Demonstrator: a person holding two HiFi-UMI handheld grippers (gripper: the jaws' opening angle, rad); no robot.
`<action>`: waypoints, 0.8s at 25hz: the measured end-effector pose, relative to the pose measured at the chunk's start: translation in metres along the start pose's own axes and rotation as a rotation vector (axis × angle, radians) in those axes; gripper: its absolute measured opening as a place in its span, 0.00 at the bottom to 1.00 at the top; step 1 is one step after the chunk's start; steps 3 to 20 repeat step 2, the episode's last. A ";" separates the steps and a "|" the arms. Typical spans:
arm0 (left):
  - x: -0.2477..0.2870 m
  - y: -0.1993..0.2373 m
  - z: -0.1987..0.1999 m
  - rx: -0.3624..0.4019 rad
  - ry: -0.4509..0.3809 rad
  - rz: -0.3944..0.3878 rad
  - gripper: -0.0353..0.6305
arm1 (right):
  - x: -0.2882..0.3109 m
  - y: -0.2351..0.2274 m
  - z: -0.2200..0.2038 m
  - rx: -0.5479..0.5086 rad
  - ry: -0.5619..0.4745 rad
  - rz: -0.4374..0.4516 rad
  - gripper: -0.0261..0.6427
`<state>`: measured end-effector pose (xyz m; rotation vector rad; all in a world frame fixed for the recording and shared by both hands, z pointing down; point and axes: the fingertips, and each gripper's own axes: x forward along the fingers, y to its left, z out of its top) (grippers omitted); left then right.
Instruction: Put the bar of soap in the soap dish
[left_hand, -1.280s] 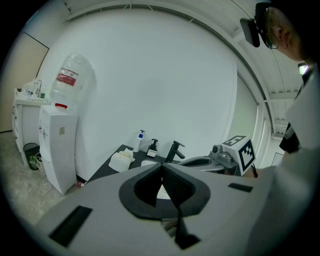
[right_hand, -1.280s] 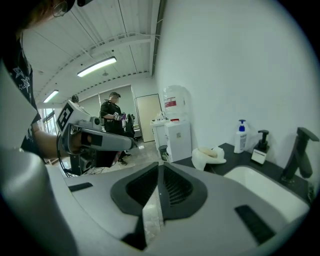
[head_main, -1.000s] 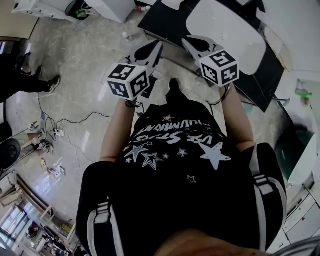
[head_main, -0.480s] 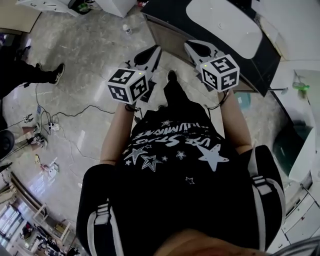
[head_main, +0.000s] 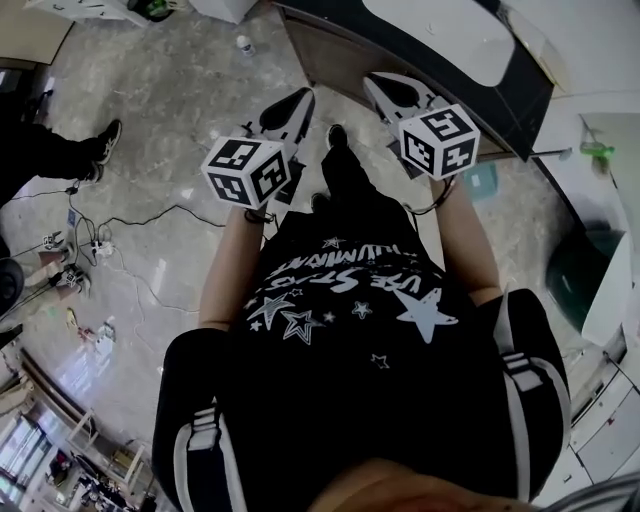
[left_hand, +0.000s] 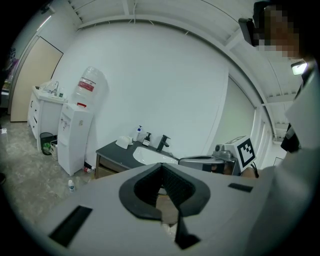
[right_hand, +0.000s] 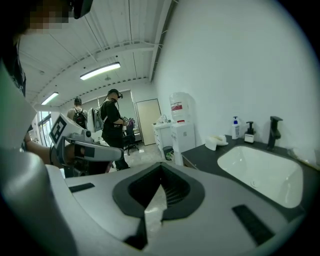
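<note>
1. My left hand-held gripper (head_main: 300, 97) and right hand-held gripper (head_main: 377, 84) sit side by side, short of the worktop (right_hand: 206, 153).
2. The sink (right_hand: 260, 169) lies in the worktop; the tap (right_hand: 273, 132) and two bottles (right_hand: 235, 128) stand behind it.
3. The water dispenser (left_hand: 74, 142) stands left of the worktop.

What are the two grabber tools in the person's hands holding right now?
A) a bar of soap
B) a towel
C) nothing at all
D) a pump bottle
C: the left gripper and the right gripper each show their jaws closed tip to tip in their own views, with nothing between them.
</note>
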<state>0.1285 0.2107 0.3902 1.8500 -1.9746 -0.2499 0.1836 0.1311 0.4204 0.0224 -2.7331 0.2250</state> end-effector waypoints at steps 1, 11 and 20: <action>-0.002 -0.003 -0.001 0.001 0.000 -0.005 0.07 | -0.004 0.002 -0.001 -0.005 0.000 -0.007 0.05; -0.004 -0.006 -0.003 0.002 -0.001 -0.010 0.07 | -0.008 0.004 -0.003 -0.010 0.000 -0.014 0.05; -0.004 -0.006 -0.003 0.002 -0.001 -0.010 0.07 | -0.008 0.004 -0.003 -0.010 0.000 -0.014 0.05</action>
